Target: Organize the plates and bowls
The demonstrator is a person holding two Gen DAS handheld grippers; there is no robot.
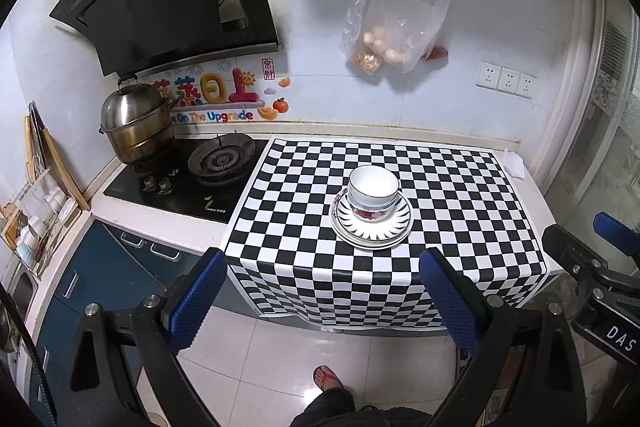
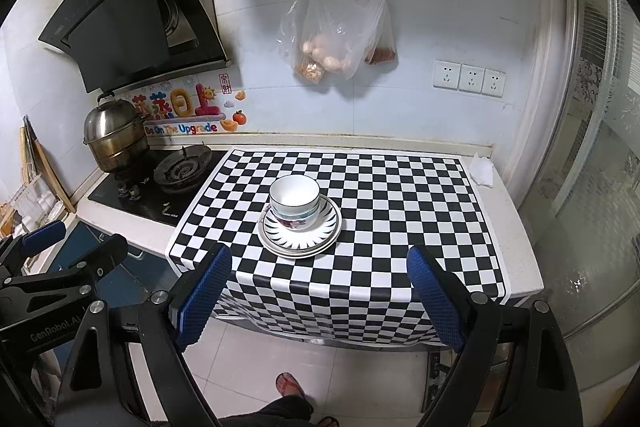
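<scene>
**Stack centred, both tools held back**

White round ceramic bowls (image 2: 295,203) are seen nested on striped white plates (image 2: 300,241), mid-way across the checkered counter (image 2: 400,195). Left tool (image 1: 322,301) and right tool (image 2: 318,297) are held wide open, empty, near-side; the stack lies straight ahead, roughly equally near both.

Black gripper (image 1: 322,291) frames, blue pads (image 1: 198,301) — silver screws

bowls (image 1: 372,193) on plates (image 1: 372,227), stove (image 1: 180,183) to their left
</scene>
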